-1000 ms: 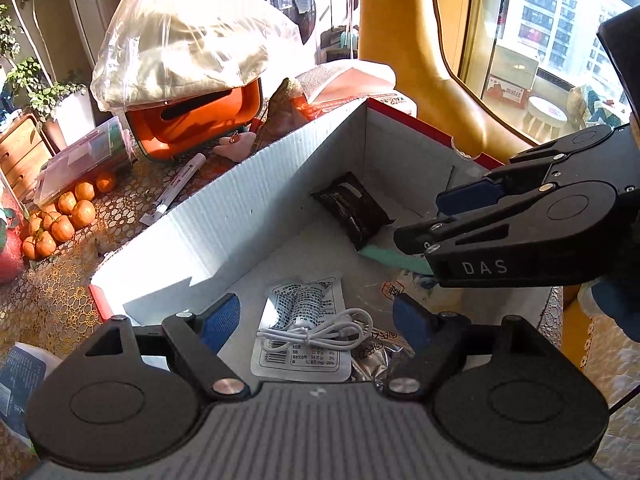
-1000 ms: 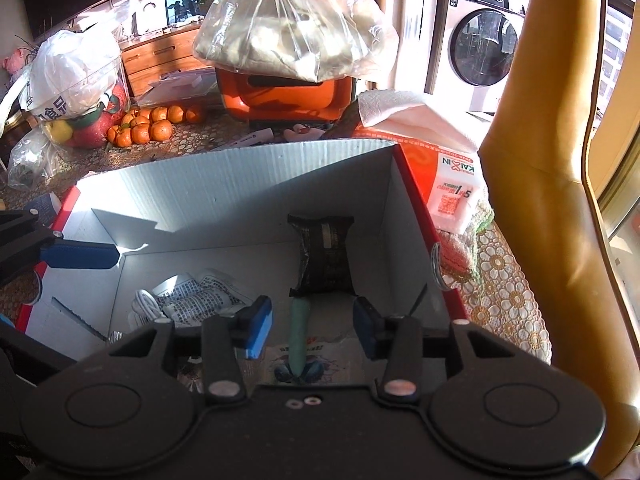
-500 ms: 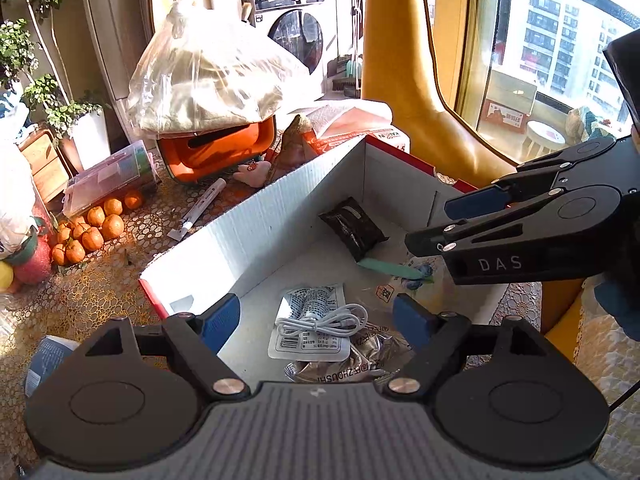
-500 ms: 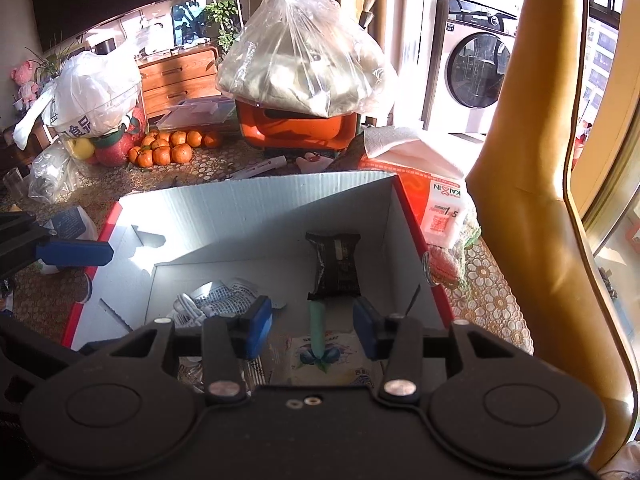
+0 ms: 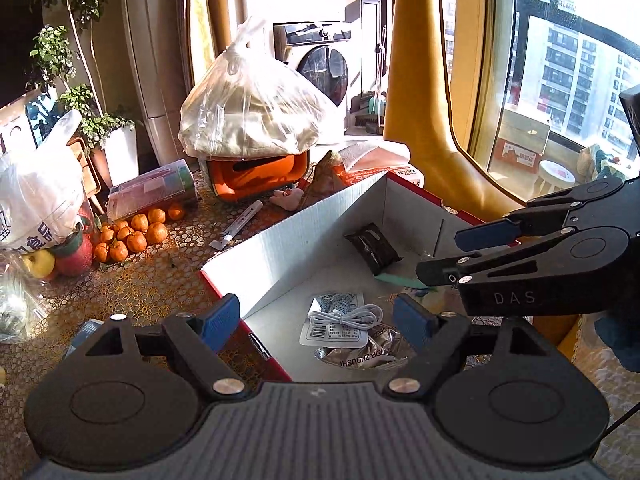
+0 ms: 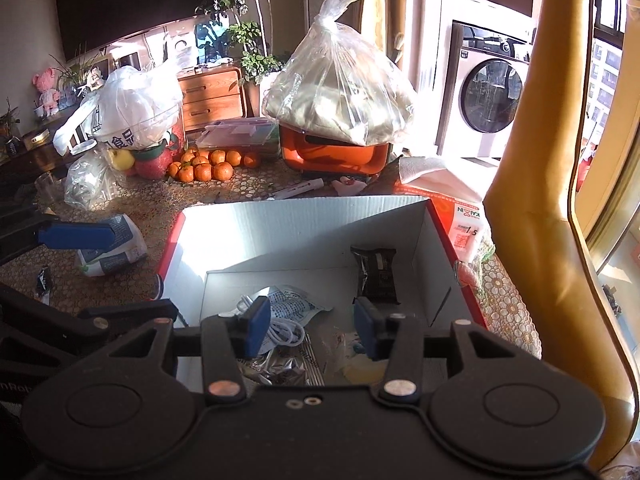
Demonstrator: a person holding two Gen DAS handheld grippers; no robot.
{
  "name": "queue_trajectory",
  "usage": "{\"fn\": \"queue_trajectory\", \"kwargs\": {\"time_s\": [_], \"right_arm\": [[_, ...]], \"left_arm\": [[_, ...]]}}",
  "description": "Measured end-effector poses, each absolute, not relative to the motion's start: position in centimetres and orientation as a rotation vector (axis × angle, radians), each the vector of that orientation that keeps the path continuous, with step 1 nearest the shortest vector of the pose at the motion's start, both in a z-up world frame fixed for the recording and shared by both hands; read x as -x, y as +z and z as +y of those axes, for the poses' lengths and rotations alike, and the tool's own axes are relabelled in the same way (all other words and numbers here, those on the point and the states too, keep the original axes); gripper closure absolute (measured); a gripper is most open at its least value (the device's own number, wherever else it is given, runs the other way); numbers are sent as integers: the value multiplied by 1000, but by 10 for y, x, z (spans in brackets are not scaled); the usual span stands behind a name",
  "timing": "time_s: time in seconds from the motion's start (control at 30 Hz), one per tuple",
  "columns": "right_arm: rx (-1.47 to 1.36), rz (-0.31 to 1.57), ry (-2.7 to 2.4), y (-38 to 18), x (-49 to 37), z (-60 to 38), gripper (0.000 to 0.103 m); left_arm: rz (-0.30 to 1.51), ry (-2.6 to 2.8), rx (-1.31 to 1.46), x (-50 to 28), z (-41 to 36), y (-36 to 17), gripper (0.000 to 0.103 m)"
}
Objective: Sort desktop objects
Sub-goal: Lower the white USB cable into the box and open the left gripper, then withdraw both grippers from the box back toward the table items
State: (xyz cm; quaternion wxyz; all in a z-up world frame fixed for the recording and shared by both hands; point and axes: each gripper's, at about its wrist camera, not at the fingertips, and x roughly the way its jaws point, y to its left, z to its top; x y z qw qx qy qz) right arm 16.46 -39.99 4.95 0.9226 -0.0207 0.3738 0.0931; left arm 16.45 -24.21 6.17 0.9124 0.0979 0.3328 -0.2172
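Jaws: left gripper (image 5: 316, 318) spread wide, nothing between the pads; right gripper (image 6: 307, 328) about half open, also empty.

Cardboard box (image 6: 296, 224), white inside with red rim, on the patterned surface (image 5: 160, 276), below both grippers. Contents:
- dark snack packet (image 6: 376, 270), 1 o'clock in the box, against the far wall
- white cable (image 5: 346, 316) coiled on a printed sachet (image 5: 334, 320), centre
- silver foil wrapper (image 5: 360, 354), 6 o'clock
- green strip (image 5: 394, 279), partly hidden behind the right gripper

Unsorted, outside the box:
- white pen-like tube (image 5: 240, 226) at 11 o'clock
- small printed pouch (image 6: 114, 250) at 9 o'clock

Risks: crowded surface near the tangerines (image 5: 132, 236) and bagged goods (image 5: 252, 116), so a reach may knock fruit loose; the two grippers sit near each other and may collide; the box wall may snag a low pass.
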Motion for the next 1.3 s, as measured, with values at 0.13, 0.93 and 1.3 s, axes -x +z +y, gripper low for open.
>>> {"fn": "queue_trajectory", "kwargs": {"time_s": [0.13,0.93,1.3], "right_arm": [[65,735,189,55,-152,-390,56],[69,640,198,65,-106,-339,35],[64,610,222,61,-95,-307,16]], "left_arm": [[675,-440,-187,-153,-232,63,20],[645,-350,-70,-104,-156,62,15],[602,-278,-53,-81,-120,56,0]]}}
